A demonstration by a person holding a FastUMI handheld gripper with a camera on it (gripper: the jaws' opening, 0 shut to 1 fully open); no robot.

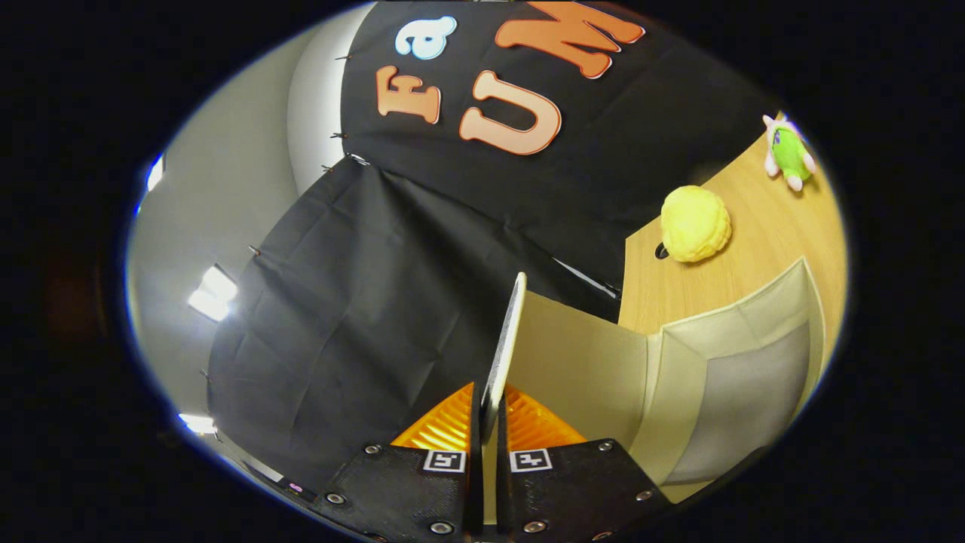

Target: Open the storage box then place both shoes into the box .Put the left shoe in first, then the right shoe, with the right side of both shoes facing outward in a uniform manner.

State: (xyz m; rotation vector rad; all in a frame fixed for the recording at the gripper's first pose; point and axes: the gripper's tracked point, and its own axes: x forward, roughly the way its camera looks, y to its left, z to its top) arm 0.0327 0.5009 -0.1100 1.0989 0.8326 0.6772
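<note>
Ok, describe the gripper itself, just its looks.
The gripper has two wedge-shaped ribbed jaws on flat black textured mounting plates. Each plate carries a small square black-and-white marker near its inner edge and round silver screws along its edges.

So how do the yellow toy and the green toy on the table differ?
The yellow toy is a round, bumpy ball in one colour; the green toy is a small figure with pale limbs. The yellow toy looks bigger and sits nearer the storage box than the green toy. Both rest on the wooden table, beyond the gripper, whose jaws pinch the box lid.
</note>
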